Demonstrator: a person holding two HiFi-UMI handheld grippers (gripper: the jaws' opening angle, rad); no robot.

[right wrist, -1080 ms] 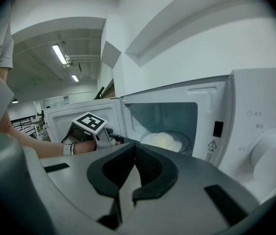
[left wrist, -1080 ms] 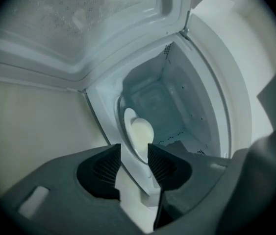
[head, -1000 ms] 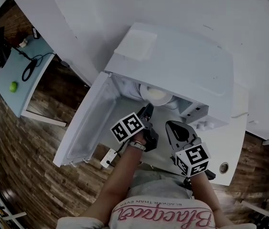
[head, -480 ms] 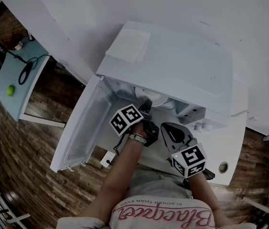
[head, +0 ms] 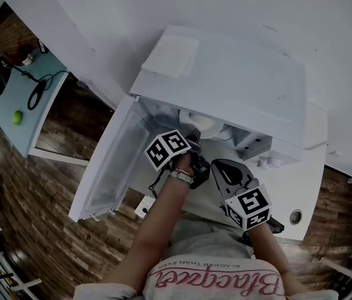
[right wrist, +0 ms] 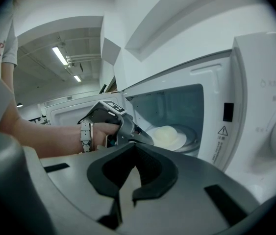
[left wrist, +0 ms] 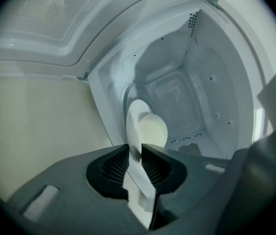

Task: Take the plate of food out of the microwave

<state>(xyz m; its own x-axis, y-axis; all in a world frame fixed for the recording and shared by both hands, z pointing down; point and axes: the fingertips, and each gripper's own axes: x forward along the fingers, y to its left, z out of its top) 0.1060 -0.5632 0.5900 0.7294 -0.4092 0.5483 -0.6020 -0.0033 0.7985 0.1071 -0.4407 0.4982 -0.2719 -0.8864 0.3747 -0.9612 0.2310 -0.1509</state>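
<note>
L hand-held gripper (left wrist: 138,150) has just been closing its jaws w/ the near rim of the plate (left wrist: 136,117) between them. The pads now pinch that rim from both sides. My read: grasp step looks done, so what's left is the lift & draw-out thru the mouth of the microwave (head: 226,86); plate's not out yet. Grip's on the edge only, so a tilt could let the food (left wrist: 153,129) slide. Prob. best slow & level.

Where it sits: plate's inside the cavity, on what looks like a glass turntable (right wrist: 192,140). The pale round food lies on its middle, just beyond the L jaw tips. Door (head: 110,167) hangs open to the L of the arm. R hand-held gripper (right wrist: 135,145) is outside, just in front of the opening, jaws pressed together on nothing, not touching the plate.
</note>
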